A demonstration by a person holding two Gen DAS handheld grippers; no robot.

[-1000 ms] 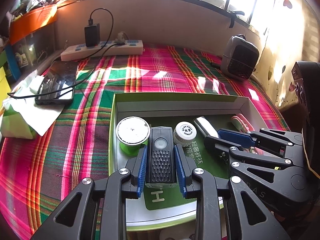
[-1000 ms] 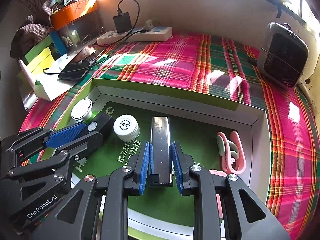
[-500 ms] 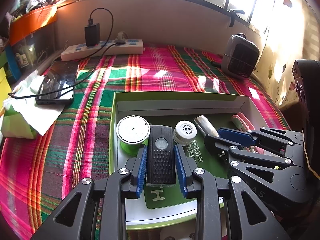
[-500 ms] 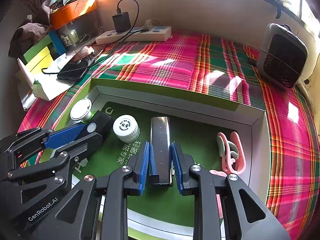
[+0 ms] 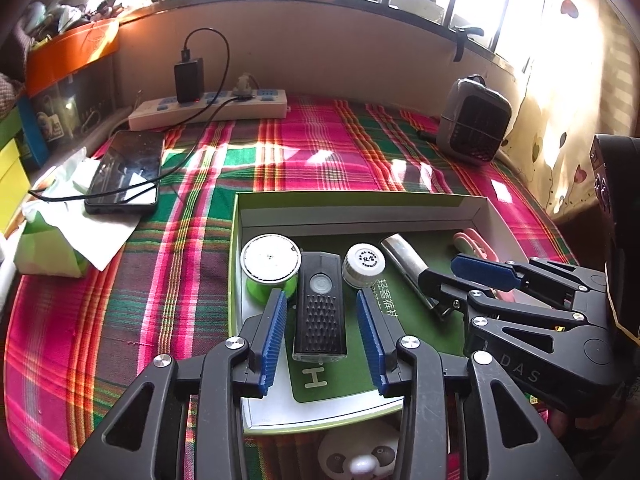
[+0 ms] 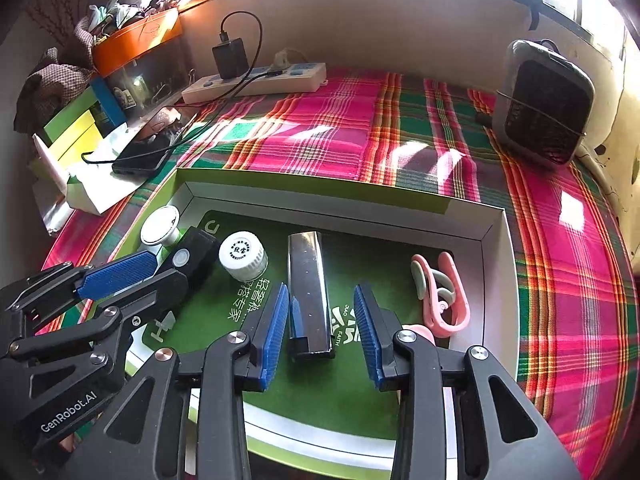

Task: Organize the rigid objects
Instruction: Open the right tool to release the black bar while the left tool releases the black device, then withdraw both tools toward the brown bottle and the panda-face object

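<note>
A: Status, quick. What's in your jaws?

B: Nothing clamped. My left gripper (image 5: 322,332) is opening; the black bike light (image 5: 320,308) lies between the blue pads with a gap on each side. Same with my right gripper (image 6: 322,330): opening, and the dark metal bar (image 6: 310,294) sits between its pads, untouched.

A: Where are both items?

B: Inside the green-lined box (image 5: 360,208) on the plaid cloth (image 5: 180,248). The light lies flat between the green spool (image 5: 270,266) and the white bottle cap (image 5: 363,264), close to both. The bar is just right of the cap, and the pink clip (image 6: 440,292) is near the box's right wall.

A: So this step is release. How do I do it cleanly?

B: My read: finish spreading before lifting, so no pad drags a side and skews the piece. Then pull straight back along the fingers, not sideways; the left pad is nearly against the spool. Keep both grippers apart from each other on the way out.
</note>
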